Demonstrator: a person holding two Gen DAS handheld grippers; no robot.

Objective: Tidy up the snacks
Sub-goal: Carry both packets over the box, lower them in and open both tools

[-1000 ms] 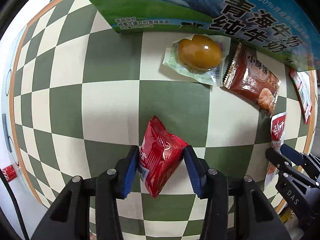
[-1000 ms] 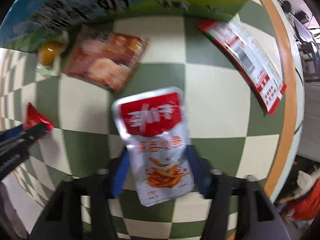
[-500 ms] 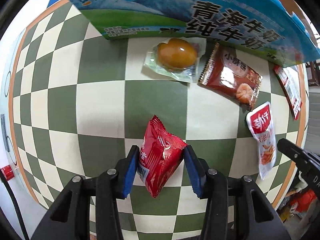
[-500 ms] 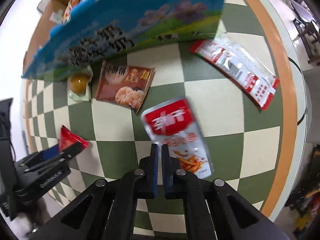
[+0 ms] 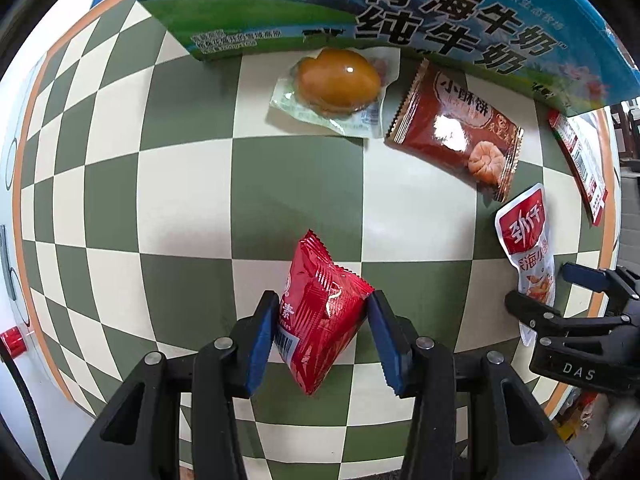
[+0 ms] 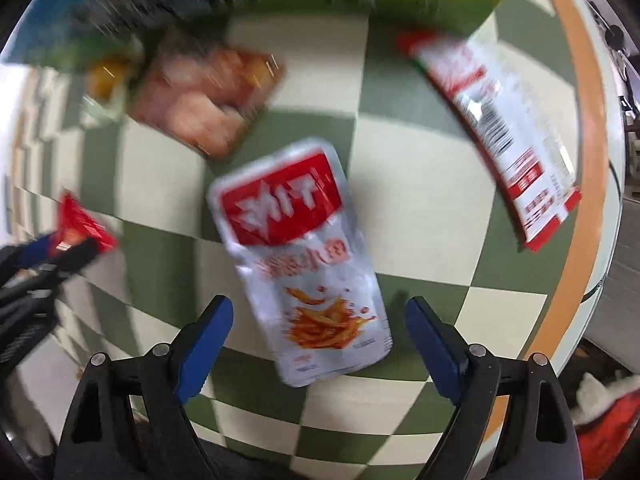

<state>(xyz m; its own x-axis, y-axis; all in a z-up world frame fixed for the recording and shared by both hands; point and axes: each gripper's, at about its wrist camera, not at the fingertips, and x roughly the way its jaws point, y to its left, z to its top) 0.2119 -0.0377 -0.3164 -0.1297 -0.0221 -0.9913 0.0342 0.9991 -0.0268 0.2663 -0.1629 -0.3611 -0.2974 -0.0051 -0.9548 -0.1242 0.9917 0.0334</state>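
Observation:
My left gripper (image 5: pixel 323 332) is shut on a small red snack packet (image 5: pixel 320 312) held above the checkered table (image 5: pixel 160 200). My right gripper (image 6: pixel 320 340) has its jaws opening wide, and the white-and-red fish snack pouch (image 6: pixel 304 264) lies flat on the table between them, touched by neither pad. That pouch (image 5: pixel 528 248) and the right gripper (image 5: pixel 560 292) also show at the right edge of the left wrist view. A packed braised egg (image 5: pixel 340 80) and a brown biscuit packet (image 5: pixel 456 128) lie by the blue-green milk carton box (image 5: pixel 400 8).
A long red-and-white packet (image 6: pixel 500 128) lies near the table's orange rim (image 6: pixel 580 160) on the right. The milk carton box stands along the far side. The right wrist view is blurred by motion. A red object (image 5: pixel 12 340) sits beyond the table's left edge.
The right gripper went from around the pouch, to shut beside it, to wide open over it. The left gripper kept its hold on the red packet and shifted across the table.

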